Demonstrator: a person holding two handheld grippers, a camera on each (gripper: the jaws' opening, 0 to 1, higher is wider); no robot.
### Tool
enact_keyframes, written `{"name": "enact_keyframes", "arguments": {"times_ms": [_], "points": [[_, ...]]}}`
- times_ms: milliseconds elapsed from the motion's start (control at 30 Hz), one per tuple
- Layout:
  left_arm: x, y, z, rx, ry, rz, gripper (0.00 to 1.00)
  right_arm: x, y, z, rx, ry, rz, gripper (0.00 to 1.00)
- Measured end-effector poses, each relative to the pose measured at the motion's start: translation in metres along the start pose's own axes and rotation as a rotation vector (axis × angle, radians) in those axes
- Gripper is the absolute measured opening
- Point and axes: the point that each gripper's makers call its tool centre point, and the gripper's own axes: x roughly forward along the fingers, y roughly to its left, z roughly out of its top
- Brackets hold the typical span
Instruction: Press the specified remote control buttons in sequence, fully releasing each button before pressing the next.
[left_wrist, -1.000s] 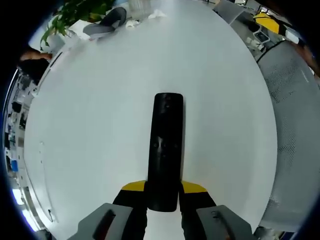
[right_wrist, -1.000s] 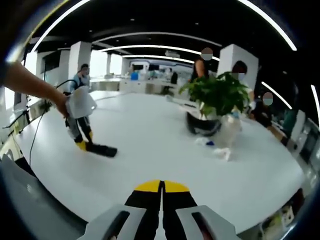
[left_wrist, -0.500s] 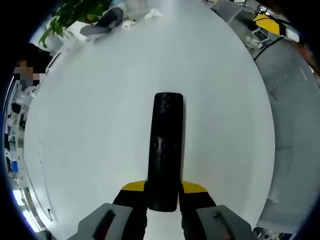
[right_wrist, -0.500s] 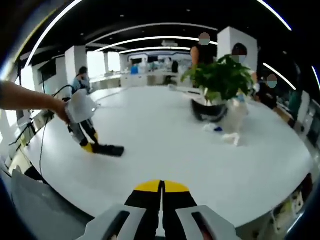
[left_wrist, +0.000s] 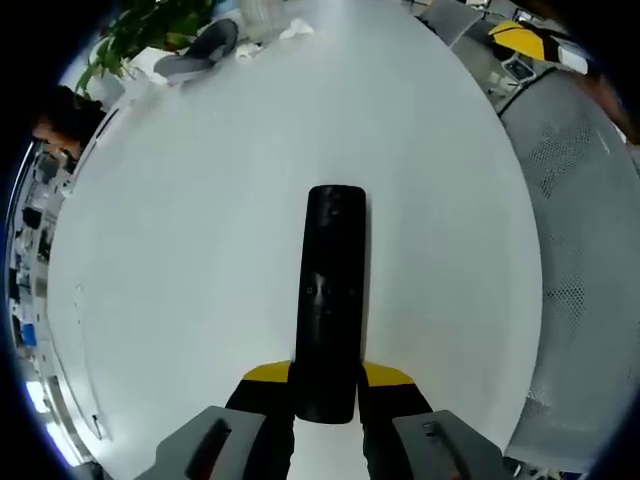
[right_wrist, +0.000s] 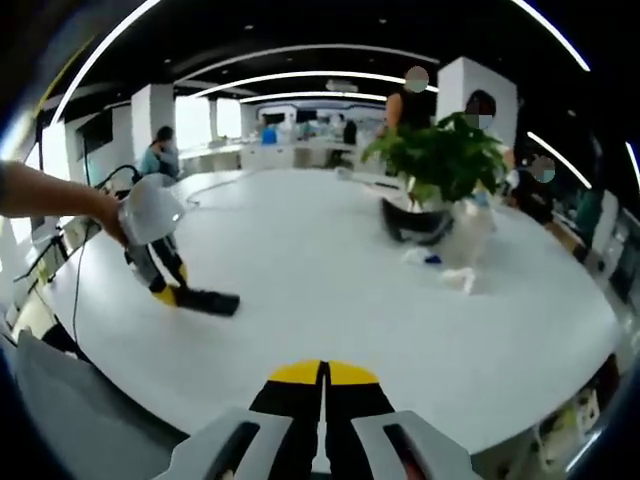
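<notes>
My bench (right_wrist: 330, 290) is a broad white oval. Toward its far side a leafy potted plant (right_wrist: 445, 165) stands in a dark pot, with crumpled white paper (right_wrist: 455, 275) lying just beside it — I see the same plant (left_wrist: 150, 25) in my left gripper view. A grey mesh chair (left_wrist: 590, 260) sits at the bench's edge. People stand and sit behind the plant, beneath curved ceiling light strips (right_wrist: 330, 50).
</notes>
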Motion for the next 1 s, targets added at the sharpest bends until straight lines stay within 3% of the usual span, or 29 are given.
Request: {"name": "enact_keyframes", "arguments": {"times_ms": [1000], "points": [[-0.001,-0.026,-0.002,-0.005,-0.003,-0.004,0.23,0.001,0.005,-0.001,-0.002,0.006,0.023,0.00]]}}
